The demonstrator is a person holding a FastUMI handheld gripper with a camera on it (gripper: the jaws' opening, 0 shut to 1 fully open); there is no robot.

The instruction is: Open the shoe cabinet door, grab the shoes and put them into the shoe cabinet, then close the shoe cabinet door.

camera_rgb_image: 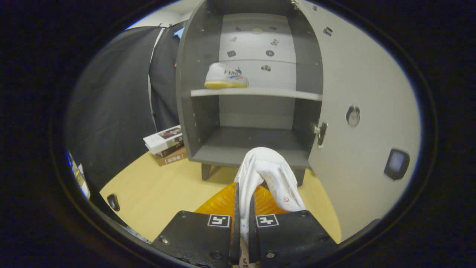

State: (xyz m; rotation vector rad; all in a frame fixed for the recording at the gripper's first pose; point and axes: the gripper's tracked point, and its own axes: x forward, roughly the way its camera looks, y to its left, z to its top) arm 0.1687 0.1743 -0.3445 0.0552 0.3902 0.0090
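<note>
Grey shoe cabinet (pixel 193 74): door (pixel 357 93) open. One white shoe (pixel 226 76) rests on the upper shelf (pixel 260 93). Second white shoe (pixel 266 176) is clamped between the gripper (pixel 243 208) fingers, ahead of the lower compartment.

The gripper (pixel 243 223) points forward, its fingers (pixel 200 232) nearly closed, pinching white fabric between them.
</note>
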